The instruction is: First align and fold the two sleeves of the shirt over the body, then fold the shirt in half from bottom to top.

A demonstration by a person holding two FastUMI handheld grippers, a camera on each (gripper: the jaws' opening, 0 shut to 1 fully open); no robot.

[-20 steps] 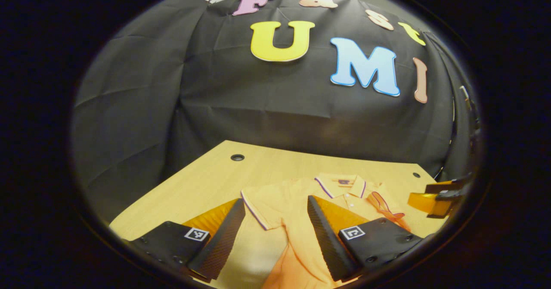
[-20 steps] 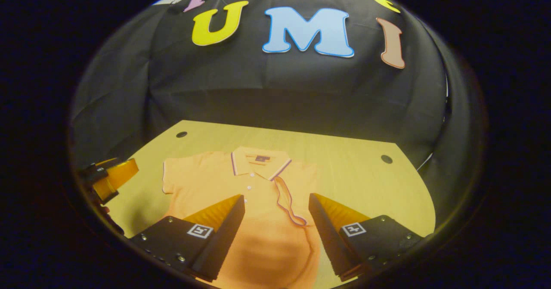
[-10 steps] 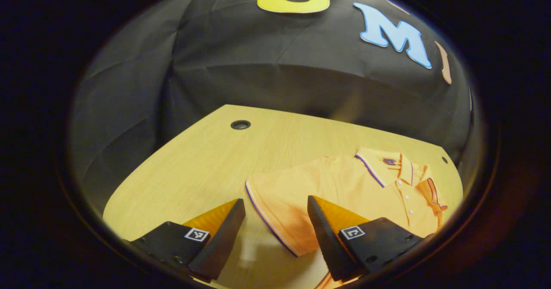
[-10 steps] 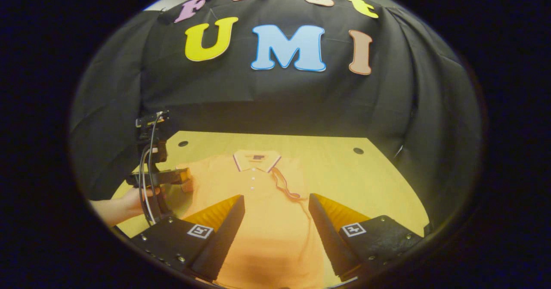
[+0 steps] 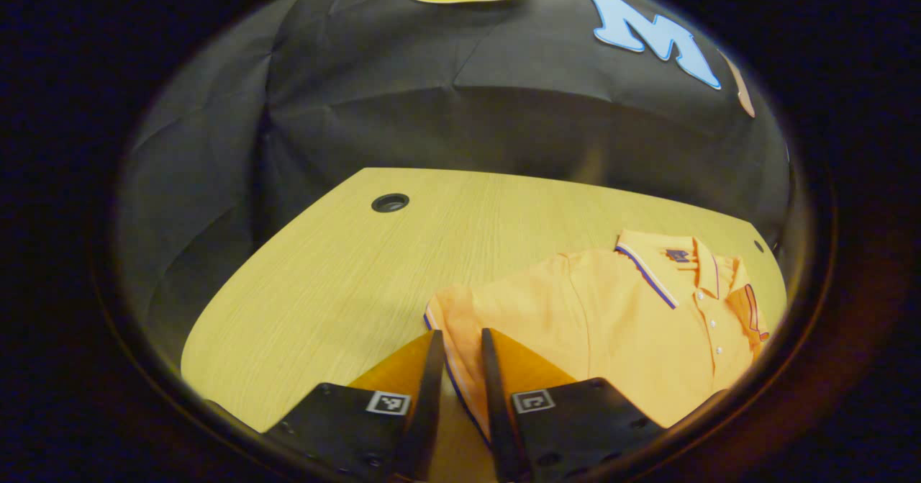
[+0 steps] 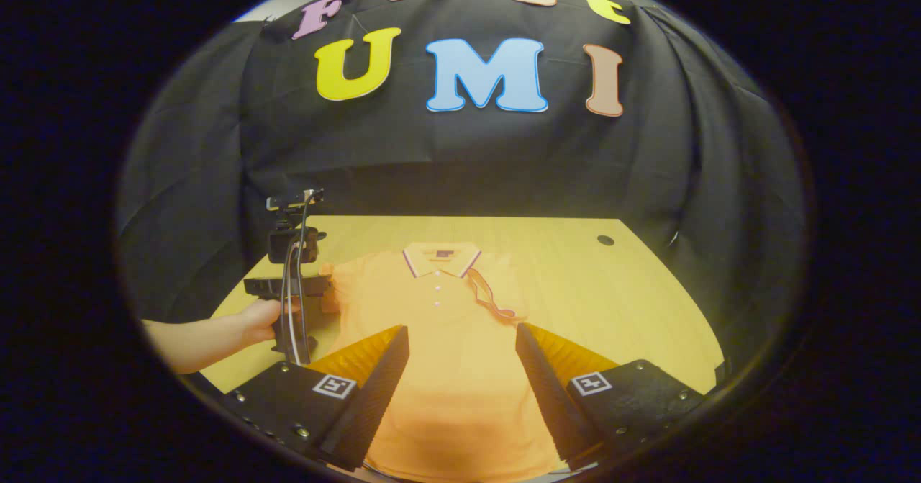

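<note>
A: Surroundings? 
B: Wooden tabletop [image 5: 338,281] with a pale grain and round cable holes [image 5: 390,202] near its far corners, black creased cloth wall [image 6: 460,159] behind. Nothing lies between the grippers and the shirt.

A: Shirt position? 
B: Orange polo shirt [image 6: 446,339] flat on the tabletop, collar [image 6: 441,256] toward the wall, buttons up. One sleeve is already folded over the body, its striped hem [image 6: 493,299] lying by the placket.

A: Left gripper [image 5: 457,382]? 
B: Jaws clenched on the other sleeve [image 5: 457,324], both fingers pressing its striped edge. In the right gripper view a hand [image 6: 259,317] holds it at the shirt's side.

A: Right gripper [image 6: 460,389]? 
B: Jaws released, wide apart, above the lower body of the shirt, gripping nothing.

A: Texture? 
B: Knit fabric, smooth, with a faint ripple near the hem; collar trimmed in dark and white stripes.
</note>
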